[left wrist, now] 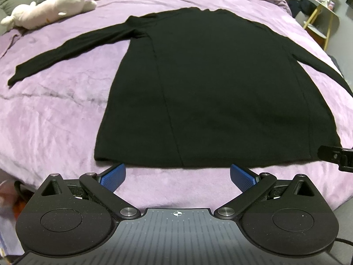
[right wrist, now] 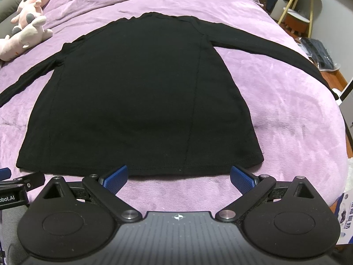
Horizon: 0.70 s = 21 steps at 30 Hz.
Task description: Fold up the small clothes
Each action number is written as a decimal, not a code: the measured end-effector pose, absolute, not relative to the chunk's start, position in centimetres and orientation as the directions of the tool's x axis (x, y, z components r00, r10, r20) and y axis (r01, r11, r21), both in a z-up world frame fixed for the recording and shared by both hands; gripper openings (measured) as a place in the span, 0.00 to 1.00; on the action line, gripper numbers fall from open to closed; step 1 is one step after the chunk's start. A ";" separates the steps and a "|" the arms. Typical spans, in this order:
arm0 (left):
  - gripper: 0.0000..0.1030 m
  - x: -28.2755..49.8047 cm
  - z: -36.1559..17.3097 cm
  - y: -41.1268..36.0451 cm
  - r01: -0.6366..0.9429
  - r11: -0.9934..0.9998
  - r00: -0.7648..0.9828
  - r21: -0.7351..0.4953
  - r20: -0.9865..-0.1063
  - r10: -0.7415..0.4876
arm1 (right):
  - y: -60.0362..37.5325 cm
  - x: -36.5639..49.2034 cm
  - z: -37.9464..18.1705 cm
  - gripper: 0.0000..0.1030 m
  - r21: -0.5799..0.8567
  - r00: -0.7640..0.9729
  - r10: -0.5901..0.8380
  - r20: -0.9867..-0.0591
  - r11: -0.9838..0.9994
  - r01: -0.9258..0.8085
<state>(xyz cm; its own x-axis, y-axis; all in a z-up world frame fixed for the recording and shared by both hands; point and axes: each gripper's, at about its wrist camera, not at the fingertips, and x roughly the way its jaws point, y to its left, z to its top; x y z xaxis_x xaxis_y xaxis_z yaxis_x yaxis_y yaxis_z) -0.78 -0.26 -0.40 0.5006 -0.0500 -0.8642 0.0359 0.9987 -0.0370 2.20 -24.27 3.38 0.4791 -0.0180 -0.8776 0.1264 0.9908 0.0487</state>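
Hovering just short of the hem, the left tool [left wrist: 177, 176] has its blue pads spread wide with nothing between them; the right tool [right wrist: 178, 176] is likewise released and empty, in the same low attitude. Both point straight at the black long-sleeved top [left wrist: 209, 88], which lies flat on the purple bed cover [left wrist: 55, 121]. Its long axis runs directly away from the tools, hem nearest, collar at the far end. Left tool sits nearer the hem's left half, right tool nearer the right corner [right wrist: 260, 161], so each arm has its own side. Left sleeve [left wrist: 66, 50] is stretched out sideways; right sleeve [right wrist: 275, 50] runs out toward the bed edge. Judgement: first grasp is probably at the hem or a sleeve. Plush toys [left wrist: 50, 6] lie well apart near the far left; a stool with yellow legs [right wrist: 297, 15] stands beside the bed. Nothing obstructs the hem.
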 end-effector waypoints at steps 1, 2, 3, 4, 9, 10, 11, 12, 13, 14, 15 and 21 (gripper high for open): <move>1.00 -0.8 -0.3 -0.3 0.042 0.998 0.503 -0.036 -0.863 -0.053 | -24.3 2.2 3.4 0.96 0.052 0.478 -0.014 -0.878 0.991 0.125; 1.00 -0.8 -0.3 -0.4 0.045 0.998 0.505 -0.032 -0.862 -0.050 | -24.3 2.2 3.3 0.96 0.056 0.479 -0.010 -0.878 0.991 0.124; 1.00 -0.8 -0.3 -0.5 0.048 0.999 0.506 -0.025 -0.861 -0.046 | -24.3 2.2 3.3 0.96 0.058 0.480 -0.008 -0.877 0.991 0.123; 1.00 -0.8 -0.3 -0.6 0.054 0.998 0.508 -0.014 -0.860 -0.039 | -24.3 2.2 3.3 0.96 0.060 0.481 -0.006 -0.877 0.991 0.121; 1.00 -0.6 -0.4 -1.0 0.064 0.998 0.495 -0.001 -0.868 -0.032 | -24.3 2.2 3.2 0.96 0.066 0.484 0.002 -0.875 0.991 0.115; 1.00 -0.5 -0.5 -1.0 0.065 0.998 0.492 -0.005 -0.870 -0.037 | -24.3 2.3 3.2 0.96 0.065 0.484 0.002 -0.875 0.991 0.114; 1.00 -0.5 -0.5 -1.0 0.066 0.998 0.490 -0.008 -0.871 -0.039 | -24.3 2.3 3.2 0.96 0.065 0.485 0.003 -0.875 0.992 0.112; 1.00 -0.5 -0.6 -1.0 0.065 0.998 0.490 -0.009 -0.871 -0.040 | -24.3 2.3 3.2 0.96 0.066 0.486 0.003 -0.874 0.992 0.112; 1.00 -0.4 -0.6 -0.9 0.065 0.998 0.490 -0.008 -0.871 -0.039 | -24.3 2.3 3.1 0.96 0.065 0.489 0.003 -0.872 0.992 0.111; 1.00 -0.4 -0.7 -1.0 0.066 0.998 0.490 -0.005 -0.871 -0.036 | -24.3 2.3 3.1 0.96 0.064 0.493 0.001 -0.870 0.992 0.110; 1.00 -0.3 -0.7 -1.0 0.066 0.998 0.489 -0.002 -0.871 -0.034 | -24.3 2.3 3.2 0.96 0.062 0.496 -0.001 -0.868 0.992 0.110; 0.98 0.2 -1.4 -0.5 0.047 0.998 0.459 -0.049 -0.886 -0.065 | -24.9 2.2 3.1 0.96 0.121 0.536 0.043 -0.843 0.986 0.111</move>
